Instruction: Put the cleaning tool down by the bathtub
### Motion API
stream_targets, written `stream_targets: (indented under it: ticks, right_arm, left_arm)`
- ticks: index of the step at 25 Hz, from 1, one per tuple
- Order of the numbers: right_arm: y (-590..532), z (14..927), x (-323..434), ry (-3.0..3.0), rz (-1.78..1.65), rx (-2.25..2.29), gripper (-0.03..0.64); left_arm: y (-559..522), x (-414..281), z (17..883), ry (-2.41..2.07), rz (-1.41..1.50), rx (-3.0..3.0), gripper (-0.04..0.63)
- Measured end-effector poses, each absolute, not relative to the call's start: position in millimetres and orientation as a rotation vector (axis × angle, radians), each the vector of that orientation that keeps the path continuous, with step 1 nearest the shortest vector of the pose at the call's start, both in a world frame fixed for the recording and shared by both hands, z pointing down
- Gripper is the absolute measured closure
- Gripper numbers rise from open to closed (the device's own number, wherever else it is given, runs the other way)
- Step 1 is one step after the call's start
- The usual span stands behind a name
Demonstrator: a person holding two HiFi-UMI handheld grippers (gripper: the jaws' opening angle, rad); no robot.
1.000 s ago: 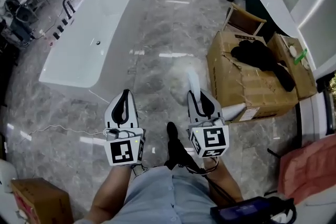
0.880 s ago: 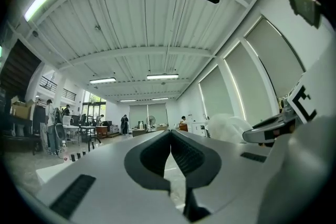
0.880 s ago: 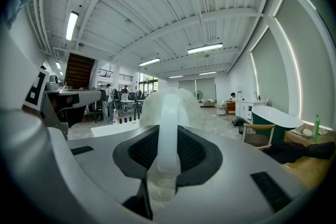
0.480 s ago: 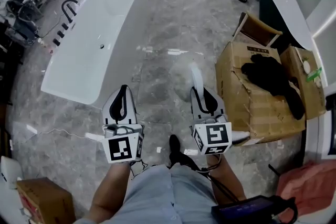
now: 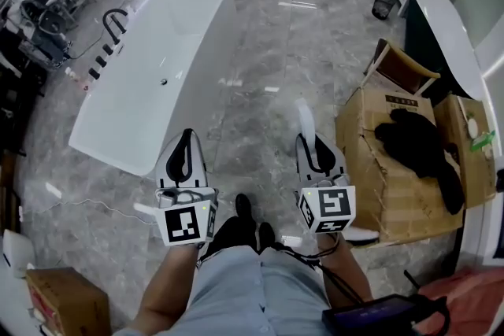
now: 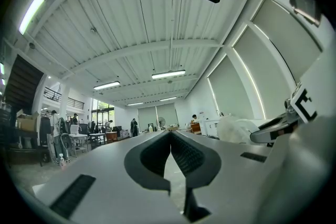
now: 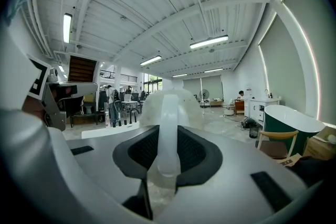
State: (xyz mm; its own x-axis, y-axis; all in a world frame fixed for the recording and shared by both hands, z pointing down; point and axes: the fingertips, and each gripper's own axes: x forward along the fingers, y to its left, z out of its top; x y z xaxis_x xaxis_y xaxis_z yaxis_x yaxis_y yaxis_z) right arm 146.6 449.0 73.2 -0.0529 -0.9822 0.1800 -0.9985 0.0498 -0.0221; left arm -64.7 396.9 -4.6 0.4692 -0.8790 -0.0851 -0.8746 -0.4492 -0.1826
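Note:
The white bathtub (image 5: 150,67) stands on the marble floor, ahead and to my left. My right gripper (image 5: 309,141) is shut on the cleaning tool (image 5: 304,118), a white plastic piece that sticks out forward past the jaws. In the right gripper view the tool's pale handle (image 7: 169,113) runs straight up between the dark pads, with a rounded translucent head above. My left gripper (image 5: 187,139) is held level beside it, near the tub's closest corner. Its jaws meet at the tip (image 6: 170,136) with nothing between them.
A black floor-standing faucet (image 5: 114,20) rises on the tub's far left side. To the right sit a big cardboard box (image 5: 386,177) with black cloth (image 5: 421,145) on it, a wooden chair (image 5: 405,68) and a dark green tub (image 5: 449,43). A small box (image 5: 63,299) lies at the bottom left.
The view has moved forward. The white tub now sits lower and closer in the head view, and the cardboard box has slid right. Both grippers keep their pose and grip.

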Motion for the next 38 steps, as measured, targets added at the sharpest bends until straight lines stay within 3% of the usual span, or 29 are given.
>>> stream_targets:
  ticks: [10,24,38]
  right_arm:
    - [340.4,104.5,146.2,-2.189,0.249,2.001,0.522]
    - [82.5,115.3,152.0,-2.222,0.313,1.948,0.522]
    - [-70.0,106.9,182.7,-2.281,0.285,1.897,0.522]
  left_arm:
    - [290.7,-63.3,24.2,1.576,-0.022,-2.530,0.577]
    - [25.2,-57.8,34.0,1.631,-0.012,-2.511,0.577]
    - [-97.6,-11.0,27.0,1.625,0.025,-2.507,0.577]
